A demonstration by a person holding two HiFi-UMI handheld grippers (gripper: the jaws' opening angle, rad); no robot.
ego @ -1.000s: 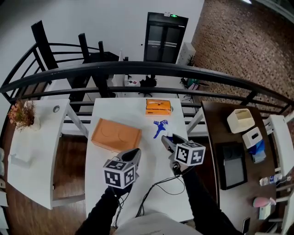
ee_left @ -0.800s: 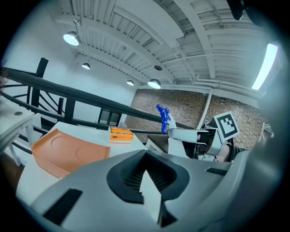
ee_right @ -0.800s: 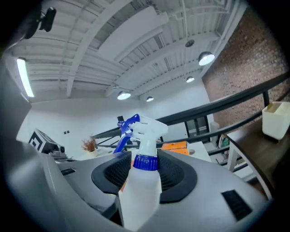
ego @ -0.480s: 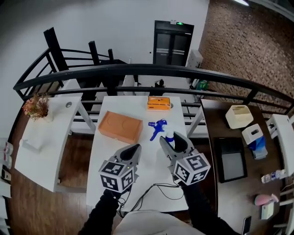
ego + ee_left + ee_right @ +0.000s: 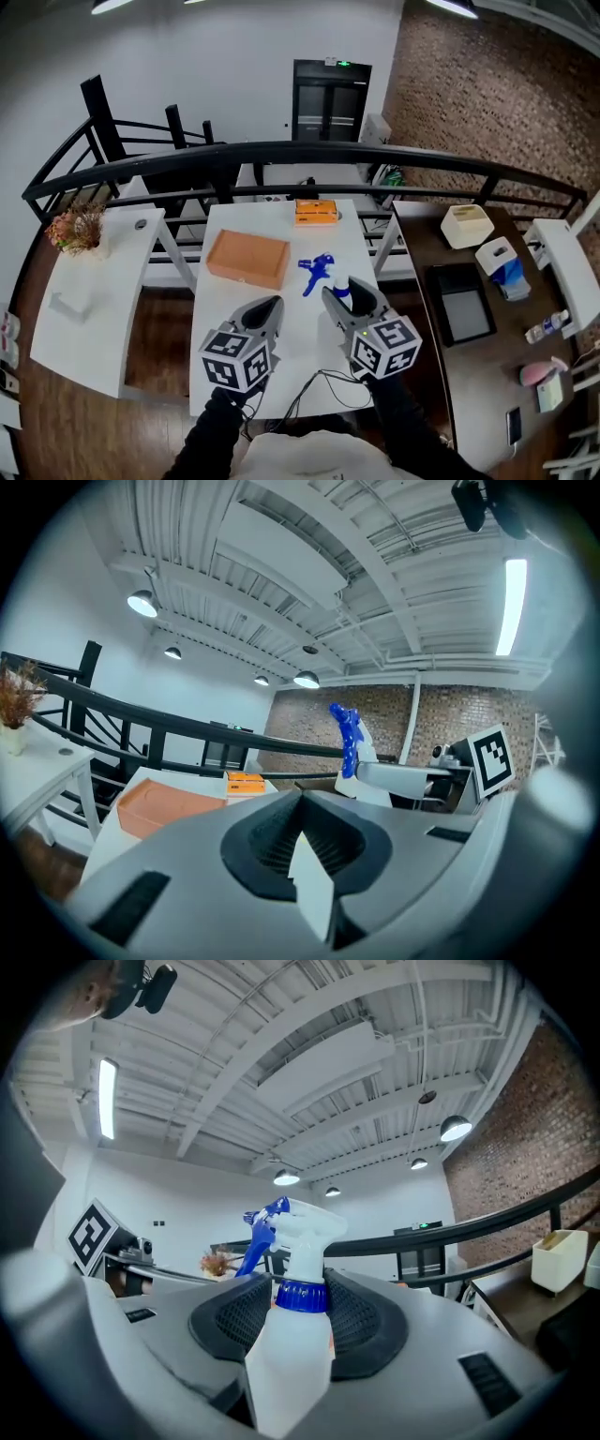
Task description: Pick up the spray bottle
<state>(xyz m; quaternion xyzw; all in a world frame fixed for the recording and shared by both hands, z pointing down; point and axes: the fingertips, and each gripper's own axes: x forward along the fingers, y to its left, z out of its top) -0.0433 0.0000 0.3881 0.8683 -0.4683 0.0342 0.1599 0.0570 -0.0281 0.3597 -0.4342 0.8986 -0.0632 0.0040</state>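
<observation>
The spray bottle (image 5: 295,1354) is white with a blue collar and a blue trigger head (image 5: 317,271). My right gripper (image 5: 300,1288) is shut on its body, and the trigger head sticks out past the jaw tips. In the head view the right gripper (image 5: 352,298) holds it above the white table (image 5: 305,328). In the left gripper view the bottle (image 5: 349,738) shows to the right, in the other gripper's jaws. My left gripper (image 5: 269,307) hangs beside it on the left, apart from the bottle. Its jaws (image 5: 302,799) meet at the tips with nothing between them.
A flat orange box (image 5: 247,258) lies on the table's far left and a small orange box (image 5: 316,210) at its far edge. A black cable (image 5: 319,382) trails on the near side. A black railing (image 5: 281,153) runs behind. A brown desk (image 5: 441,328) with a tablet stands to the right.
Both grippers have come up and nearer to me, the right one carrying the spray bottle with it. The table now looks smaller and farther below.
</observation>
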